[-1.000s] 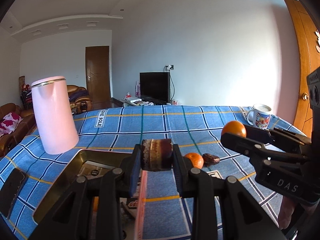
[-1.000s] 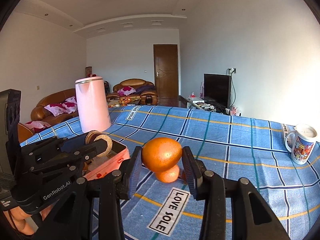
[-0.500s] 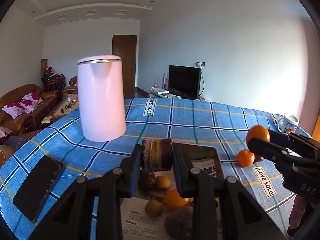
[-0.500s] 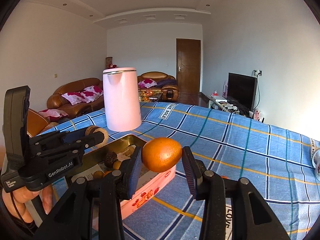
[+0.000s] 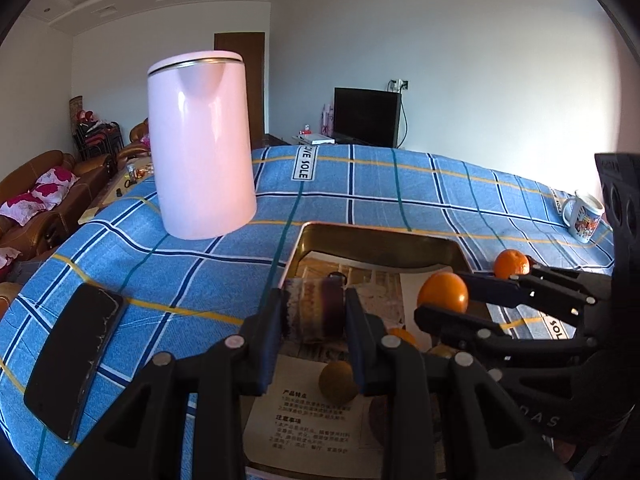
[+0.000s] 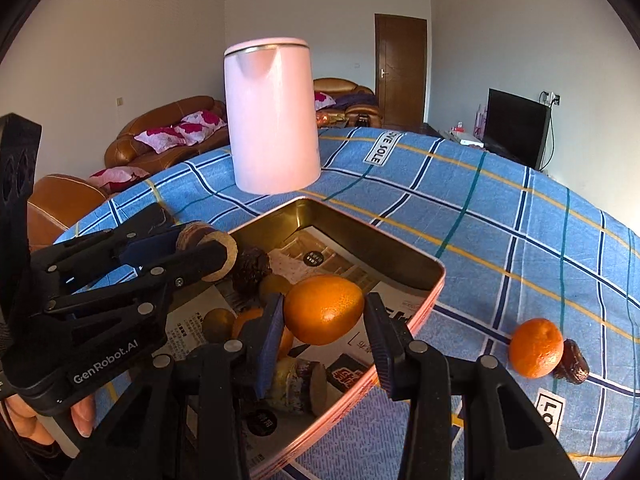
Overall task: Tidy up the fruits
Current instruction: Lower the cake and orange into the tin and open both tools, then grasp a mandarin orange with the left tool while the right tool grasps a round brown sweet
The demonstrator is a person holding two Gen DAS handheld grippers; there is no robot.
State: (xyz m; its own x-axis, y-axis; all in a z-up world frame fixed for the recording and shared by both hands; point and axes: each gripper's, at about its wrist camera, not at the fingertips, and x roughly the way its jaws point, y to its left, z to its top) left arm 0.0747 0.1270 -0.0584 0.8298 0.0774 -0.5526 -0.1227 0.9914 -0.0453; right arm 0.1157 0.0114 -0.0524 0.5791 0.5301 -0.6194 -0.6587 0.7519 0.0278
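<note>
A pink-sided metal tin lined with printed paper holds several fruits, among them a small brown one and a sugarcane piece. My left gripper is shut on a short purple-brown sugarcane piece and holds it above the tin; it also shows in the right wrist view. My right gripper is shut on an orange over the tin's near right part; that orange shows in the left wrist view too. A second orange and a dark date lie on the blue cloth right of the tin.
A tall pink kettle stands on the checked tablecloth behind the tin. A black phone lies at the left edge. A printed mug stands at the far right. Sofas, a door and a TV are beyond the table.
Both grippers moved in over the tin and lower, each still holding its piece. The kettle looms nearer. The tin's inside is now in full view.
</note>
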